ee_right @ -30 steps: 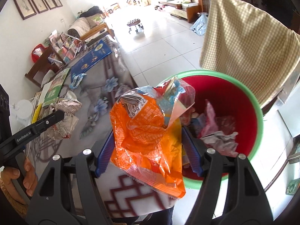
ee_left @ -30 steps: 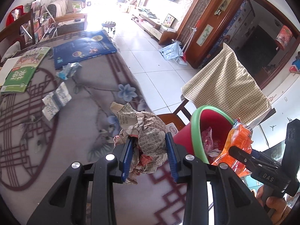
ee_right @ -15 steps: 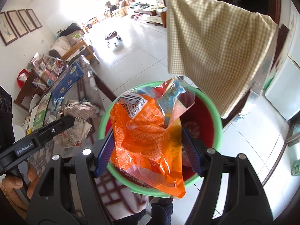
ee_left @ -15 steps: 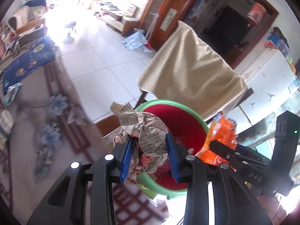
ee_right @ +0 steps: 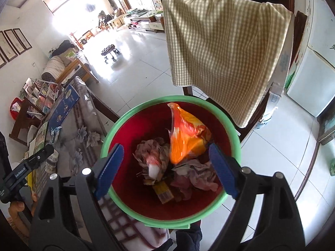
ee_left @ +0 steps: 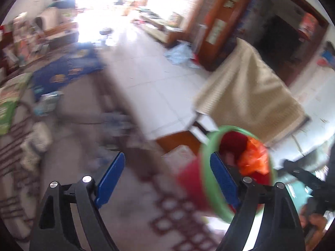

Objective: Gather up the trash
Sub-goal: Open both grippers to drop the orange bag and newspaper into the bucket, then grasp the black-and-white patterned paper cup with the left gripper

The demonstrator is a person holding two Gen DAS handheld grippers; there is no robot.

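Both tools have just been opening, and nothing sits between their blue pads now. The right tool [ee_right: 165, 169] hangs wide open over the red bin [ee_right: 236, 146] with the green rim. The orange wrapper [ee_right: 186, 138] is inside the bin, next to the crumpled newspaper ball [ee_right: 150, 154]. The left tool [ee_left: 165, 179] is wide open too, and its view is blurry. More trash, like the small wrapper [ee_right: 54, 131], is still on the tabletop [ee_right: 83, 144]. To do this step well, keep the pads apart, lift straight off the bin so nothing gets knocked, then go for the next scrap.
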